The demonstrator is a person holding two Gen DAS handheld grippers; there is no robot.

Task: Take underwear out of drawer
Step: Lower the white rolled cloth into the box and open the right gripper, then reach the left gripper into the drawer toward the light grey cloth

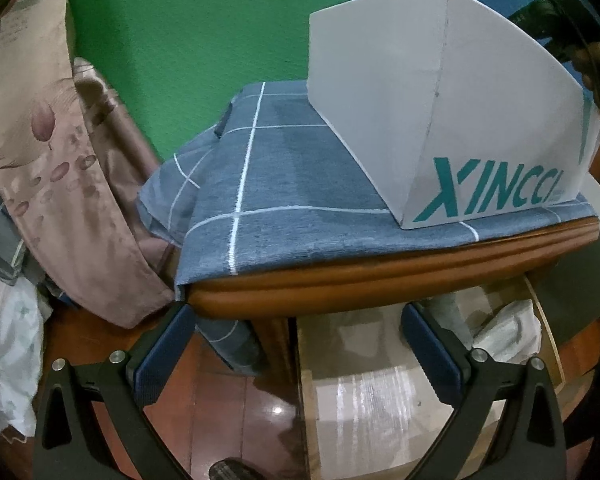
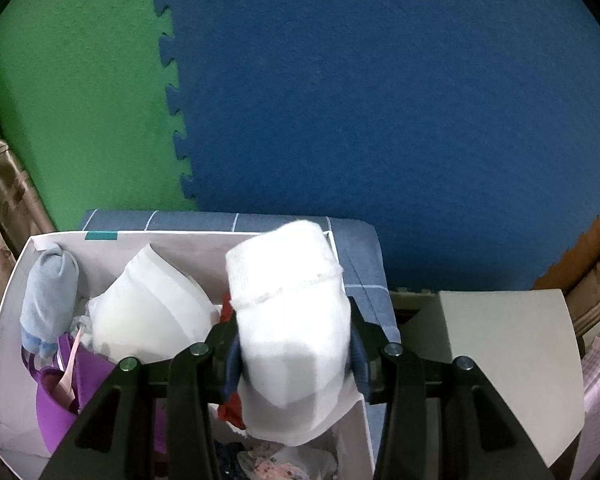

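Jaws of the right gripper [image 2: 294, 354] are closed partway on a white sock bundle [image 2: 290, 320], its blue pads pressing both sides of the roll, which stands up out of them and hangs a little below. Beneath it sits the white box [image 2: 4, 360], the drawer here, open at the top. Inside lie a white bra [image 2: 148, 316], a grey-blue rolled sock [image 2: 50, 296] at the far left, a purple garment [image 2: 56, 408] with a pink strap in the near left corner, and a bit of red cloth [image 2: 230, 414] just under the held sock. The box rests on a table covered by a blue checked cloth [image 2: 364, 264]. Behind are green [image 2: 80, 100] and blue [image 2: 380, 100] foam mats.

Jaws of the left gripper [image 1: 300, 344] stand wide apart with nothing between them, held low in front of the table's brown edge [image 1: 340, 284]. In that view the box [image 1: 440, 120] shows its side, lettered in teal. A floral pillow [image 1: 40, 140] leans at the left.
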